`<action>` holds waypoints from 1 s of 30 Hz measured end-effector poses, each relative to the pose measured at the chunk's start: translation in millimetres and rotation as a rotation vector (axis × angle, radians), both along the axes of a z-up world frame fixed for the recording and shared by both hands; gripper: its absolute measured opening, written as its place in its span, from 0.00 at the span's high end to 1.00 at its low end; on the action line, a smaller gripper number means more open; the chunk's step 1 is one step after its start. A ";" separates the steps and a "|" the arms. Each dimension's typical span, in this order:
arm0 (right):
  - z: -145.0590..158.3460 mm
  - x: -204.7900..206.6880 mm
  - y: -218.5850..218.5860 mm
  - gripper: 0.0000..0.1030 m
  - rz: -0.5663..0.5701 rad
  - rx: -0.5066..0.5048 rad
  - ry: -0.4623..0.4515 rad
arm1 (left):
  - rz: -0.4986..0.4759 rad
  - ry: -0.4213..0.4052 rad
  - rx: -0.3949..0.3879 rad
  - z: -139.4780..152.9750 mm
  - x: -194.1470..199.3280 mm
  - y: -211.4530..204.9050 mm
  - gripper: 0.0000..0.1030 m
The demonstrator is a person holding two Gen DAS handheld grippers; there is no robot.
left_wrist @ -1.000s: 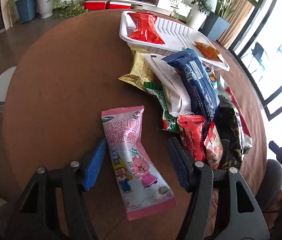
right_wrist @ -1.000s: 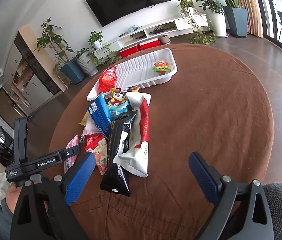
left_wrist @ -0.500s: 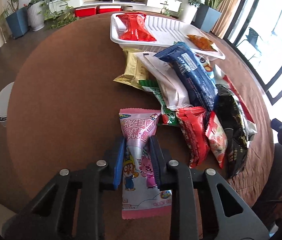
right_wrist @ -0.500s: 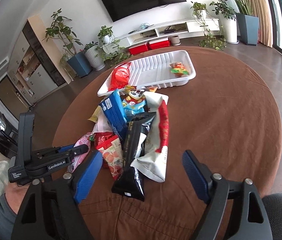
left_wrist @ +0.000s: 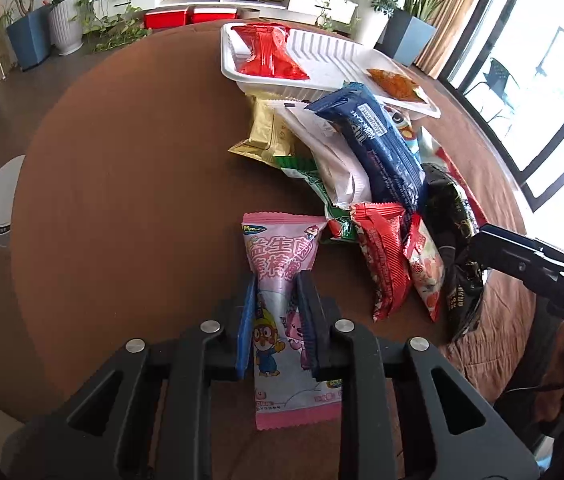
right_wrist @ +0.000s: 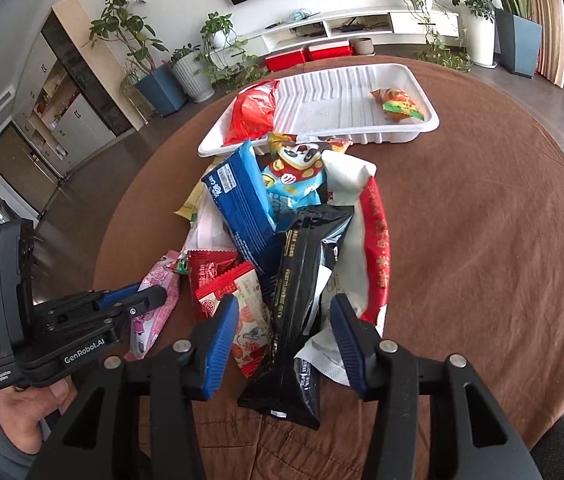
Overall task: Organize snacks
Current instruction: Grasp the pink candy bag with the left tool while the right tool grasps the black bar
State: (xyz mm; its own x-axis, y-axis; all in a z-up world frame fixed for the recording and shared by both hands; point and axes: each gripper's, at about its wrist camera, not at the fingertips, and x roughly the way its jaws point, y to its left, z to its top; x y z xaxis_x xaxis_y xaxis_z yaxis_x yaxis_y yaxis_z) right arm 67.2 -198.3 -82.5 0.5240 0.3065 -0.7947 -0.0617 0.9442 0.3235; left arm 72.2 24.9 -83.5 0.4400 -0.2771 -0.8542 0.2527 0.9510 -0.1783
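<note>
Meanwhile, the right gripper [right_wrist: 284, 322] is closing, jaws half-wide, astride the black snack packet [right_wrist: 302, 300], which is lying lengthwise between them, not yet pinched.

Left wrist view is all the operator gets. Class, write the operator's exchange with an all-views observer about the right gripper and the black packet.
Operator: Has the right gripper gripped the glossy black plastic packet?
Observer: No. It straddles it; its jaws have just been closing, pads not touching.
Operator: What lies under that packet?
Observer: A white plastic packet with a red stripe.
</note>
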 end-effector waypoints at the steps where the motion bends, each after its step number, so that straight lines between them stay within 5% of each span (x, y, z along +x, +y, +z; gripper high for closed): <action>1: -0.3 0.5 1.6 0.50 0.003 -0.011 0.003 | -0.001 -0.001 0.011 0.4 -0.6 -1.6 0.77; 3: -0.3 1.0 2.7 0.50 0.003 -0.017 0.005 | 0.007 -0.005 0.046 0.8 -1.3 -4.3 0.69; 6: 0.9 0.1 3.3 0.50 0.003 -0.022 0.008 | 0.002 -0.017 0.071 2.5 -4.2 -7.6 0.44; 9: 2.0 0.5 2.9 0.50 0.003 -0.027 0.014 | -0.018 -0.039 0.103 6.2 -5.8 -14.6 0.43; 11: 2.2 1.6 4.1 0.50 0.007 -0.035 0.016 | -0.033 -0.017 0.101 0.4 -3.4 -15.7 0.48; 12: 2.5 1.3 4.4 0.50 0.009 -0.038 0.016 | -0.041 0.002 0.089 -3.8 -2.5 -15.3 0.67; 16: 3.0 -0.7 5.2 0.50 0.013 -0.047 0.016 | -0.066 -0.034 0.123 -4.1 -5.3 -17.3 0.77; 30: 4.5 -2.5 7.7 0.50 0.027 -0.034 0.017 | -0.077 -0.033 0.018 1.6 -8.7 -5.6 0.88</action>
State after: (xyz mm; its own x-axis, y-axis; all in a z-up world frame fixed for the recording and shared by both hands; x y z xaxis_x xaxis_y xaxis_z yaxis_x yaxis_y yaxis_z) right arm 64.7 -190.6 -78.1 0.5020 0.2928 -0.8138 -0.0821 0.9528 0.2922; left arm 63.5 19.3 -81.9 0.4457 -0.2959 -0.8449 0.3306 0.9315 -0.1518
